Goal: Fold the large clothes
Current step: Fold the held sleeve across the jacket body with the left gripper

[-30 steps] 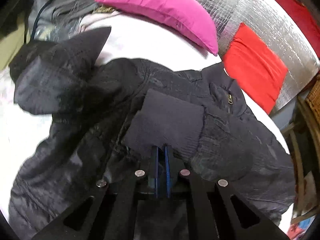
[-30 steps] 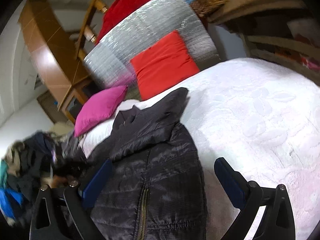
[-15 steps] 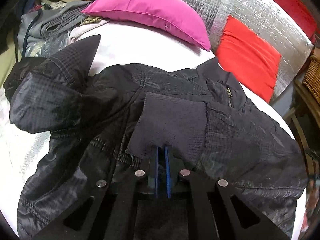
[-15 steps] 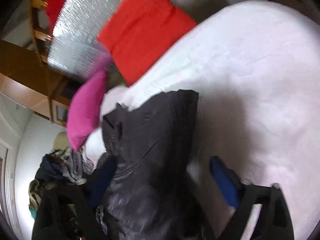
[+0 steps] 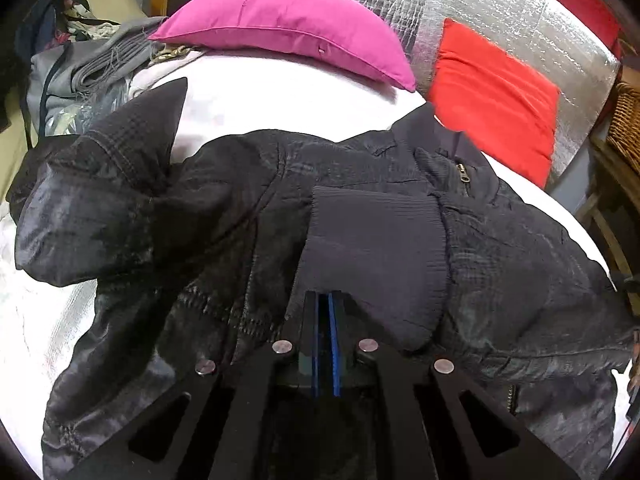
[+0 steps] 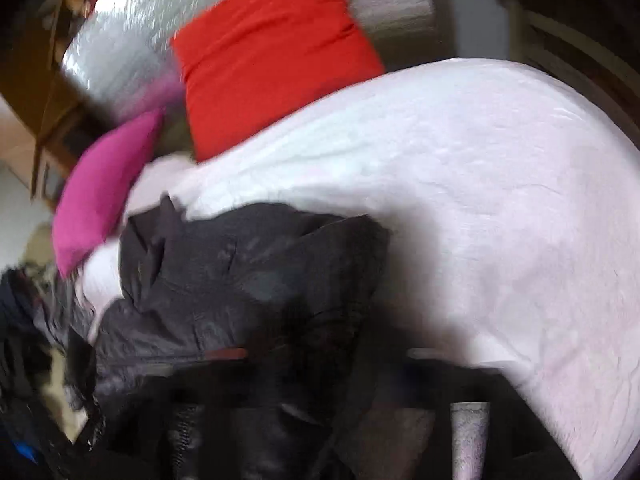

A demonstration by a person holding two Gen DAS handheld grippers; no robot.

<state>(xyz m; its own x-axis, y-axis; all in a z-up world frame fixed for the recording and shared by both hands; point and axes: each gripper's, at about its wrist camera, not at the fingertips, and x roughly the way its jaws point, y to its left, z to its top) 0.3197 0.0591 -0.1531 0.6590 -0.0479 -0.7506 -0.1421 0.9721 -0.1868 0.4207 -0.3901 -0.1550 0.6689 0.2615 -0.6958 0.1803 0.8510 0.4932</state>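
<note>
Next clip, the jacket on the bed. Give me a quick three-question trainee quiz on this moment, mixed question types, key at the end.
1. True or false: the left gripper has its jaws closed on the knit cuff of the black jacket.
2. Which cushion lies nearer the jacket's collar: A) pink cushion B) red cushion?
3. What covers the bed under the jacket?

Key: 1 true; 2 B; 3 a white bedspread.

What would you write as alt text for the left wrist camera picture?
The left gripper, shut, pinches the ribbed cuff of a black jacket spread across a white bed. Behind it lie a pink pillow and a red cushion against silver foil.
</note>
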